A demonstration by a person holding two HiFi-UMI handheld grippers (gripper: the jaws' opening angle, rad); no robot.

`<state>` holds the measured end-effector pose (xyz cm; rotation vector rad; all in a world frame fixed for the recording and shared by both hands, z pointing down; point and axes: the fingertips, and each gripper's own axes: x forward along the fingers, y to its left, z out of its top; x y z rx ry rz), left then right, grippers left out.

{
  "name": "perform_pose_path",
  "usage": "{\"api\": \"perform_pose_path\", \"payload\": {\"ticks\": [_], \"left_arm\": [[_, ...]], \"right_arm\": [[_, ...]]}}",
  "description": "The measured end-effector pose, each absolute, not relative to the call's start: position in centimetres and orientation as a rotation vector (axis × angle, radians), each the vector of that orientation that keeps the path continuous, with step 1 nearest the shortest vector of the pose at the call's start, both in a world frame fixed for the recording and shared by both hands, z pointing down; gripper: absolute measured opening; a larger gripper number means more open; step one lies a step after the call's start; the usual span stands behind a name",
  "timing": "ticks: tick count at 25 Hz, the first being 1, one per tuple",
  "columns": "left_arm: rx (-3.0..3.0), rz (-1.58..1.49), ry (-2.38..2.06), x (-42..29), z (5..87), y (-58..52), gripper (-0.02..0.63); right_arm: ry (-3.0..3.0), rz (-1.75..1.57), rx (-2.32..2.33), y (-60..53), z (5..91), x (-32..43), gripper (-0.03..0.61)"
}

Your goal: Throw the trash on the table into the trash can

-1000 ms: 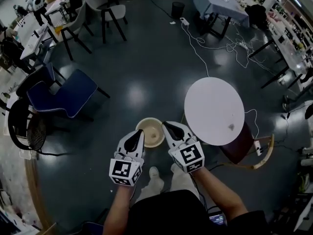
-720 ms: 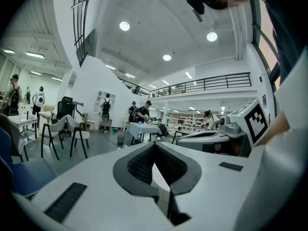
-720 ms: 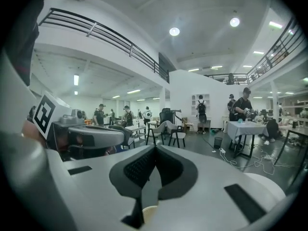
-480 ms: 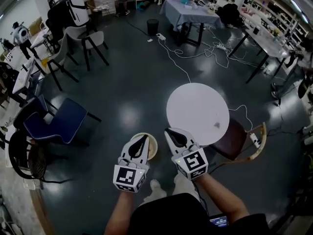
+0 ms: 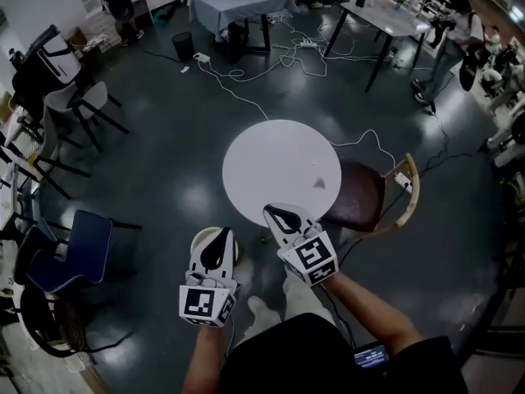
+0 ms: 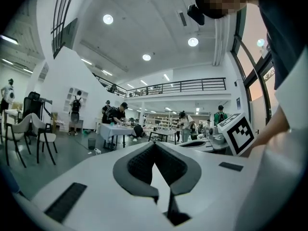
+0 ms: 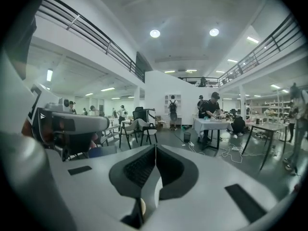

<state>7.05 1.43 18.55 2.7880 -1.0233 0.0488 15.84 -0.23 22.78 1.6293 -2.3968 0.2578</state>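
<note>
The round white table [image 5: 271, 167] stands just ahead of me, and a small dark scrap of trash [image 5: 319, 183] lies near its right edge. A beige trash can [image 5: 197, 240] sits on the floor to the table's lower left, mostly hidden behind my left gripper [image 5: 220, 231]. That gripper is shut and holds nothing; its tips meet in the left gripper view [image 6: 155, 143]. My right gripper [image 5: 273, 209] is shut and empty too, with its tip at the table's near edge. In the right gripper view [image 7: 155, 146] its jaws are closed together.
A brown chair with a wooden arm [image 5: 373, 195] is tucked against the table's right side. A blue chair [image 5: 70, 257] stands at the left. Cables [image 5: 271, 60] trail across the dark floor towards a covered table [image 5: 225, 6]. More chairs line the far left.
Both grippers have swung away from the trash can towards the table. The can has slid under the left gripper in the picture, and the table now sits centred ahead.
</note>
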Motion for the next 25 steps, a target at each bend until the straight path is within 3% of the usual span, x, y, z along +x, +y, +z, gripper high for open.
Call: {"api": "perform_pose_path", "payload": {"ticks": [9,18,21,25], "left_arm": [[2.757,0.144,-0.948,15.5,21.5,-0.2,0.008],[2.684,0.241,-0.915,20.8,26.6,-0.7,0.008],[2.668,0.278,-0.904,22.6,28.5,-1.3,0.008],[2.642,0.325,-0.876,24.1,30.9,-1.8,0.008]], "right_arm": [[-2.274,0.381,1.717,-1.5,27.4,27.4,0.020],[-2.034,0.540,1.758,-1.9,37.9,38.1,0.023],[-1.994,0.611,1.758,-2.7,40.9,41.1,0.092],[-1.933,0.672,1.750,-3.7,44.7,43.7,0.120]]}}
